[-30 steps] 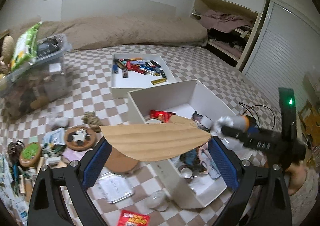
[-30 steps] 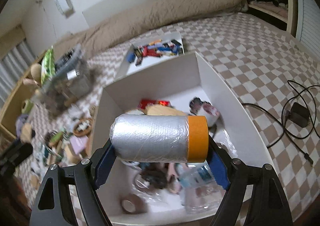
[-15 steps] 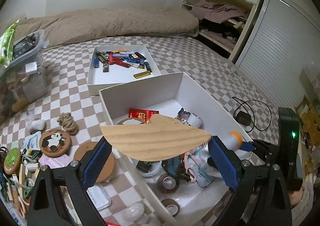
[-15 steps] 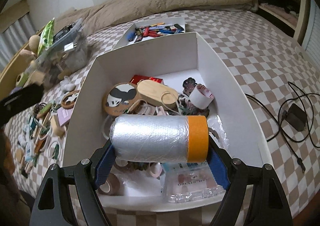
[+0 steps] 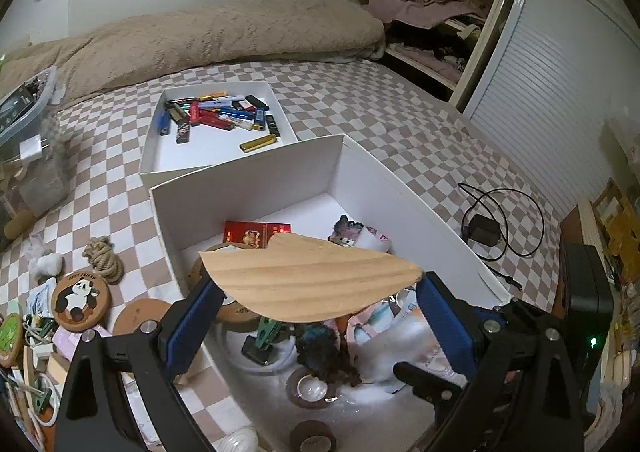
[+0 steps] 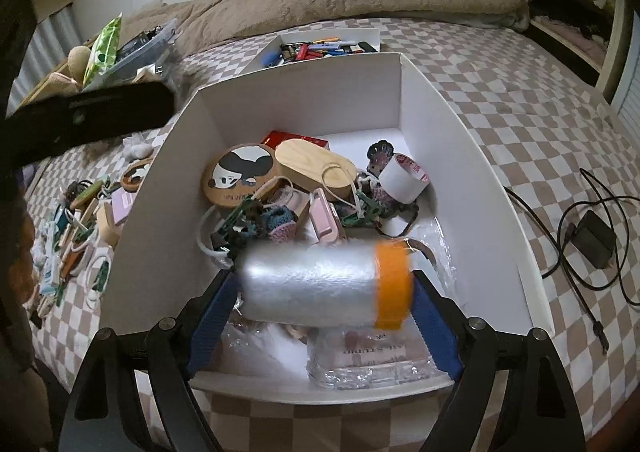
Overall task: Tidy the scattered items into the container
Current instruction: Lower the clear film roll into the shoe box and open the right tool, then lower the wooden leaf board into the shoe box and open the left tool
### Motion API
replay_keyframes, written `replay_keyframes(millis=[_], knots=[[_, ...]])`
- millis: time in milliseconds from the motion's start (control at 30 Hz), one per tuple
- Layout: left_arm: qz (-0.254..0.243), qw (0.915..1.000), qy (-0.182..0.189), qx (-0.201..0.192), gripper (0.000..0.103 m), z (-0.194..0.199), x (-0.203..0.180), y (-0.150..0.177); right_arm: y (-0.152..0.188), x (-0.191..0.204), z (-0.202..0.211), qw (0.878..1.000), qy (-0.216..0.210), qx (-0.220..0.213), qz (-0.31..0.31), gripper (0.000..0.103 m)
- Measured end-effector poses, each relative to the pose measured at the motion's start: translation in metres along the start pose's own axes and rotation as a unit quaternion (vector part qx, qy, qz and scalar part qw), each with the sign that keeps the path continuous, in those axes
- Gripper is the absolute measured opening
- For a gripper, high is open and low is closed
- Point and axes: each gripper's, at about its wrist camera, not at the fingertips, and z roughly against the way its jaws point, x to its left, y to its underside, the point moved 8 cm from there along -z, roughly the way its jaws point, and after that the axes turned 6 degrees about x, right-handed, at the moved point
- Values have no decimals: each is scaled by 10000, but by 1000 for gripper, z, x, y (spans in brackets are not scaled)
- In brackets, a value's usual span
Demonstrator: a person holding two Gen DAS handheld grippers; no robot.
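Observation:
My left gripper (image 5: 316,312) is shut on a leaf-shaped wooden board (image 5: 308,278) and holds it over the big white box (image 5: 256,179). My right gripper (image 6: 322,316) has a silver film roll with an orange end (image 6: 326,286) between its blue pads, over the near part of the same box (image 6: 296,91). The roll looks blurred and sits slightly tilted, so I cannot tell whether the pads still grip it. The box holds a panda coaster (image 6: 240,171), a wooden case, a tape roll (image 6: 402,181) and several small items.
A shallow white tray of lighters (image 5: 218,127) lies behind the box. Scattered coasters (image 5: 80,302), a rope knot (image 5: 102,258) and small items lie left of the box on the checkered bed. A black charger and cable (image 5: 486,228) lie to the right. A clear bin (image 6: 140,47) stands far left.
Both grippers have moved forward and lower over the box. The silver roll has turned blurred and shifted slightly up and to the right between the right pads.

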Motion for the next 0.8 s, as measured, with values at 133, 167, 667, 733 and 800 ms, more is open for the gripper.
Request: replay_keyframes(millis=[133, 167, 667, 733, 800], knots=[[1, 10000, -53, 69, 98, -10, -2, -3, 0, -4, 4, 9999, -124, -100, -57, 93], [21, 9999, -56, 94, 98, -12, -2, -4, 0, -4, 5, 9998, -155, -133, -58, 93], [118, 9981, -180, 576, 98, -63, -11, -28, 0, -12, 14, 9975, -453, -524, -132, 93], [136, 9973, -178, 701, 98, -73, -11, -32, -1, -13, 15, 9968, -526, -591, -145, 93], [119, 9966, -211, 792, 98, -82, -12, -35, -1, -13, 16, 9961, -596, -637, -156, 93]])
